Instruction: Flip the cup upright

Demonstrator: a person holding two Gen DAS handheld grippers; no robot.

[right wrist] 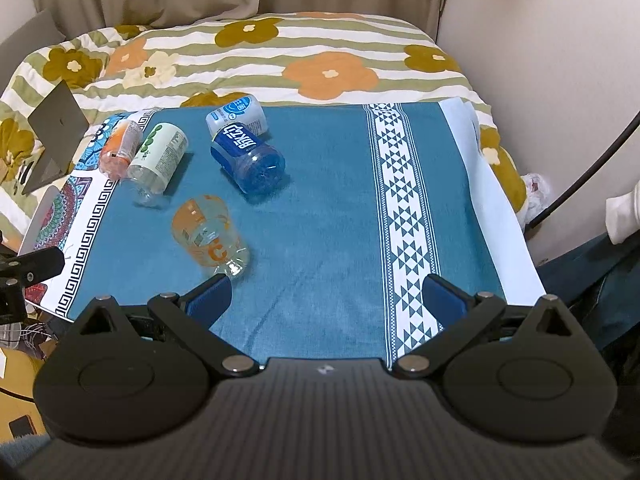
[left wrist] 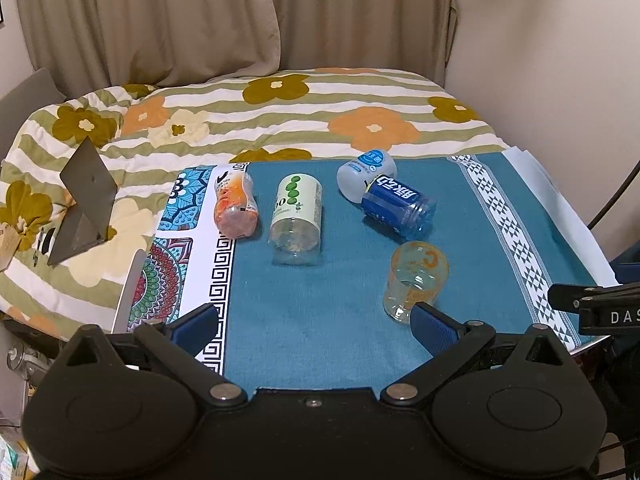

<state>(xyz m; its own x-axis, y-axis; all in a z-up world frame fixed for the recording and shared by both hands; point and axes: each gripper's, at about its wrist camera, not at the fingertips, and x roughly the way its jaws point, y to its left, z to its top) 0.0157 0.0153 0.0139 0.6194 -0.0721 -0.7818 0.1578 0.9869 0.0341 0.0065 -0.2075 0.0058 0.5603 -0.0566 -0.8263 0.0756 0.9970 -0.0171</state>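
Blue-padded left gripper (left wrist: 316, 322) and right gripper (right wrist: 326, 294) hover wide apart above the toppled orange cup (right wrist: 208, 234).

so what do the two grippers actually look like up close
Both are matte black. The left gripper and right gripper each have two round housings, angled link arms with silver pivot pins, and blue-padded fingers. The right one's centre plate is ribbed grey with a small logo. No sleeves visible.

A floral quilt (left wrist: 280, 120), beige curtains (left wrist: 160, 20) and a grey tablet stand (left wrist: 86, 196) lie behind.
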